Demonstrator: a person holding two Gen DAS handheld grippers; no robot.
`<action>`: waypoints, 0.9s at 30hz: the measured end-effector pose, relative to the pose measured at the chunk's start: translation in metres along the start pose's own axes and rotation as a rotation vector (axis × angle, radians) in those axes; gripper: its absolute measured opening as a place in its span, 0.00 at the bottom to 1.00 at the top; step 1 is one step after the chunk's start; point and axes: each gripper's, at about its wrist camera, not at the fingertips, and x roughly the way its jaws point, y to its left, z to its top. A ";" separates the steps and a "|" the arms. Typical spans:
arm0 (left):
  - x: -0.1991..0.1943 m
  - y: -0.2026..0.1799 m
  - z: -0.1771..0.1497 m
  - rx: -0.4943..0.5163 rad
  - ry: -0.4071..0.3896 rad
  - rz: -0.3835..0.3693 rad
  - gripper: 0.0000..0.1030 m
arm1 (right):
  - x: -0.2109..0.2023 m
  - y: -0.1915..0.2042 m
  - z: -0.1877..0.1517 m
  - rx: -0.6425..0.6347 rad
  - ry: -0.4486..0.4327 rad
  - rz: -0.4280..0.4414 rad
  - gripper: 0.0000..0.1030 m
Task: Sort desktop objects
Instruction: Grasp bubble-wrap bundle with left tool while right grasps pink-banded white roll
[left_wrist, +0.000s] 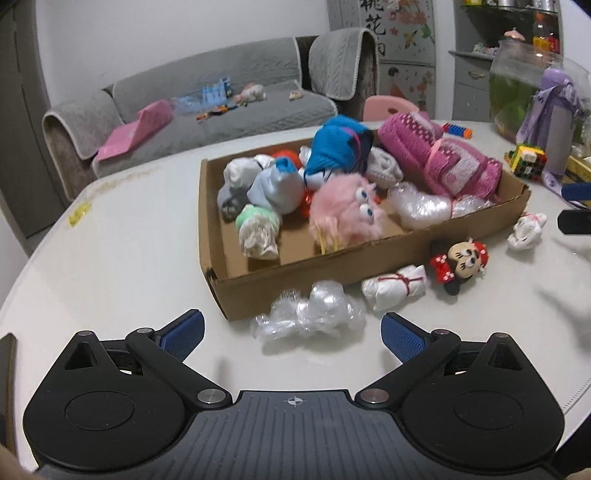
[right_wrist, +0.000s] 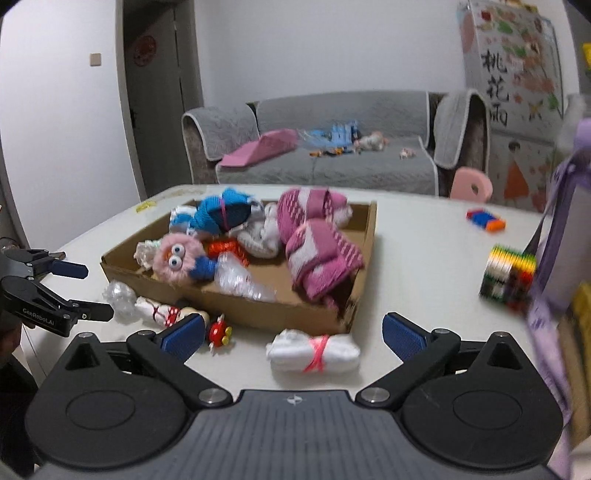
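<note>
A shallow cardboard box (left_wrist: 369, 258) (right_wrist: 280, 314) on the white table holds rolled socks, a pink fluffy toy (left_wrist: 343, 210) (right_wrist: 177, 260) and a magenta knit bundle (left_wrist: 443, 158) (right_wrist: 317, 251). In front of it lie a crumpled clear plastic wrap (left_wrist: 310, 310) (right_wrist: 120, 295), a white bundle tied with red string (left_wrist: 395, 286), a mouse doll (left_wrist: 461, 262) and a white bundle with a pink band (right_wrist: 314, 350). My left gripper (left_wrist: 291, 332) (right_wrist: 98, 291) is open just before the plastic wrap. My right gripper (right_wrist: 293, 336) (left_wrist: 569, 206) is open, with the pink-banded bundle lying between its fingers, untouched.
A colourful block cube (left_wrist: 526, 162) (right_wrist: 508, 275), a purple bottle (left_wrist: 554, 122) and a glass jar (left_wrist: 517, 81) stand at the table's right. An orange-blue toy (right_wrist: 485, 219) lies behind. A pink stool (right_wrist: 472, 186) and grey sofa (left_wrist: 221, 107) are beyond the table.
</note>
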 end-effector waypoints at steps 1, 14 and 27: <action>0.002 0.000 -0.001 -0.001 0.005 0.001 0.99 | 0.002 0.001 -0.003 0.001 0.004 -0.003 0.99; 0.020 -0.005 -0.006 -0.005 0.012 0.020 0.99 | 0.025 -0.006 -0.018 0.061 0.061 -0.073 0.99; 0.025 0.002 -0.005 -0.093 0.024 -0.044 0.93 | 0.038 0.001 -0.020 0.037 0.128 -0.088 0.75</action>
